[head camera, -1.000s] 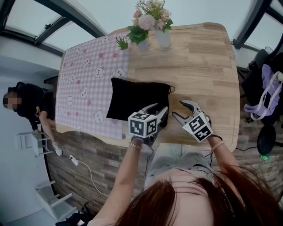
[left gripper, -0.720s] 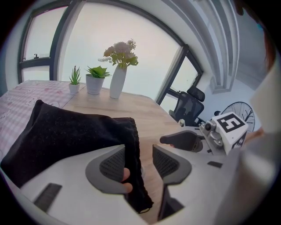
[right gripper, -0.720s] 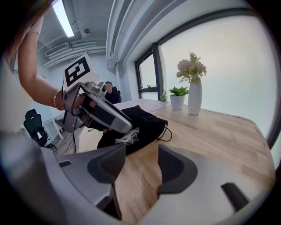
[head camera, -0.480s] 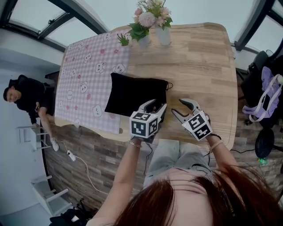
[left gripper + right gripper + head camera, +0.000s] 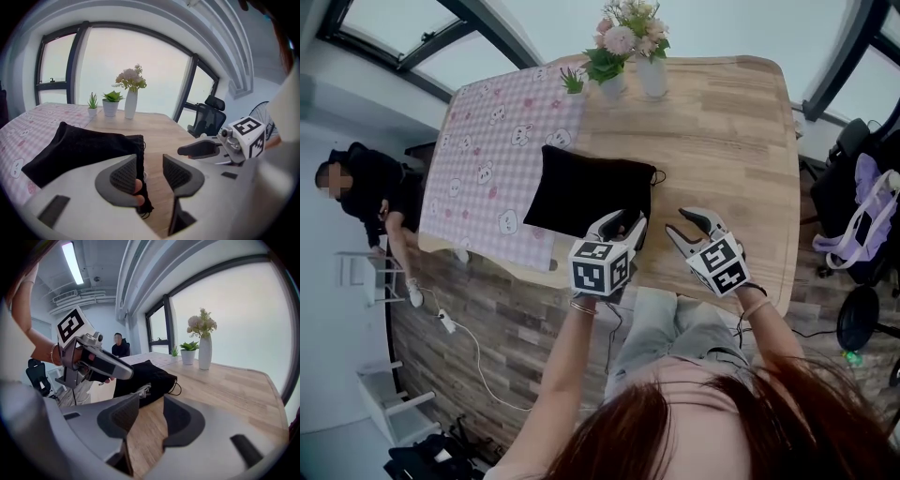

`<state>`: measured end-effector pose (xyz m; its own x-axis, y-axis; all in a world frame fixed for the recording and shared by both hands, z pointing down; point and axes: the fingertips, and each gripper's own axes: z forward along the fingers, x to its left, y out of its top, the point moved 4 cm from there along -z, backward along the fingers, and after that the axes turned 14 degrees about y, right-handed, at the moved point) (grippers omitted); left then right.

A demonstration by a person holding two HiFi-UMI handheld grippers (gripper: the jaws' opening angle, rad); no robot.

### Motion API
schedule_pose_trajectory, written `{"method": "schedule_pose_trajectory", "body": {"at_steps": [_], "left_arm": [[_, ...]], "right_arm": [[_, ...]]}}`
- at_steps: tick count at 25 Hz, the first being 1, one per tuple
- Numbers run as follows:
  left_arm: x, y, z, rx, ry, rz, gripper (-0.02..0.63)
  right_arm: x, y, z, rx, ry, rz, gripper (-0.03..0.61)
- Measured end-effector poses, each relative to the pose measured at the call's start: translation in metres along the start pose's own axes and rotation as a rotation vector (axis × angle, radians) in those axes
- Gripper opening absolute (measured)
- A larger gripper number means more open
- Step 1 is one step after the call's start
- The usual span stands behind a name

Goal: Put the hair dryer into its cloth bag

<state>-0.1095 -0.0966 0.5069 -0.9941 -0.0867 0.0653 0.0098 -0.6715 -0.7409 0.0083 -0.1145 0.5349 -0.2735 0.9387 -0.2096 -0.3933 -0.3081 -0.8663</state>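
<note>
cloth bag (image 5: 586,190) — 1 | left hand-held gripper (image 5: 625,223) + right hand-held gripper (image 5: 676,222) — 2

An office-like room: tall dark-framed windows (image 5: 126,56) across the back, a black swivel chair (image 5: 210,121) at right, a ceiling strip light (image 5: 71,263) upper left, and a long wooden worktop (image 5: 722,159) with flower vases (image 5: 653,80).

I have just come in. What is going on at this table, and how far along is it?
A person at the wooden table holds a hand-held gripper in each hand. The black cloth bag lies on the table. The left hand-held gripper hovers at the bag's near corner; its jaws have just been opening and grip nothing. The right hand-held gripper is over bare wood; its jaws have just been closing on nothing. No hair dryer is visible.
</note>
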Motion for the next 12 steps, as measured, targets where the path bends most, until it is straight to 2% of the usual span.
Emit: {"method": "schedule_pose_trajectory", "body": {"at_steps": [4, 12], "left_arm": [[-0.005, 0.0, -0.013, -0.036, 0.029, -0.008, 0.172], [-0.015, 0.002, -0.042, -0.096, 0.09, 0.002, 0.12]], "right_arm": [[0.003, 0.005, -0.009, -0.03, -0.003, -0.007, 0.15], [0.012, 0.016, -0.024, -0.1, -0.006, 0.007, 0.119]]}}
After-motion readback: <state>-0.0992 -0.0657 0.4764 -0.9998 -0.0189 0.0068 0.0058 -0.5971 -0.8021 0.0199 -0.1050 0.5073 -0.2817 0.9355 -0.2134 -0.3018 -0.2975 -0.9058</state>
